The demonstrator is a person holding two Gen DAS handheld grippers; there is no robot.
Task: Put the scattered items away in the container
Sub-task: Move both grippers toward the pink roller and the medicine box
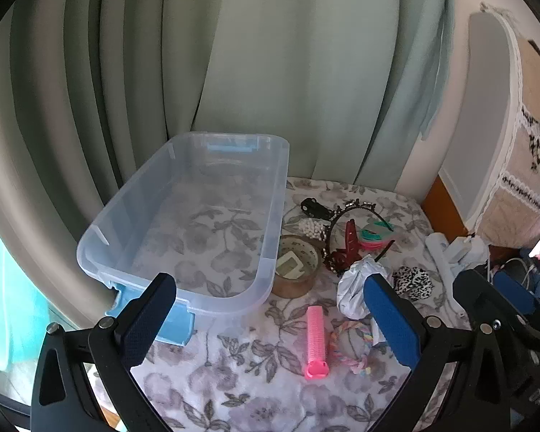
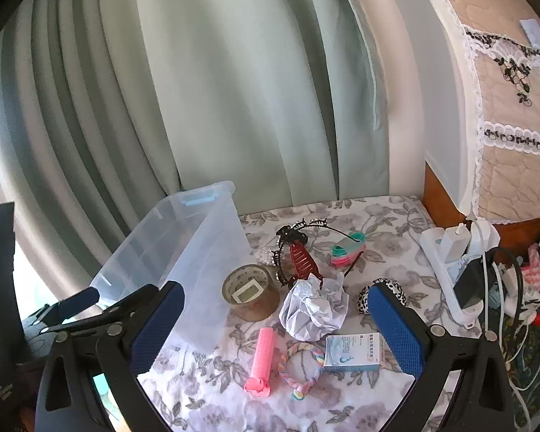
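Observation:
A clear plastic bin (image 1: pixel 100 241) with blue latches stands empty on the floral cloth, left of the items; it also shows in the right wrist view (image 2: pixel 212 230). Scattered beside it: a tape roll (image 1: pixel 296 265) (image 2: pixel 251 293), crumpled paper (image 1: pixel 356 284) (image 2: pixel 315 307), a pink hair roller (image 1: pixel 316 343) (image 2: pixel 261 363), a pastel braided ring (image 2: pixel 302 367), a small blue-white box (image 2: pixel 354 352), a red claw clip (image 2: pixel 302 259), a black headband (image 1: pixel 352 208), a leopard scrunchie (image 1: pixel 414 280). My left gripper (image 1: pixel 270 309) and right gripper (image 2: pixel 280 327) are open and empty, above the near items.
A green curtain hangs behind the table. A white power strip (image 2: pixel 450 270) with plugs and cables lies at the right edge. A padded, lace-trimmed cover (image 2: pixel 514 108) stands at the far right. Cotton swabs (image 1: pixel 313 228) and pink-teal hair bands (image 2: pixel 347 252) lie near the headband.

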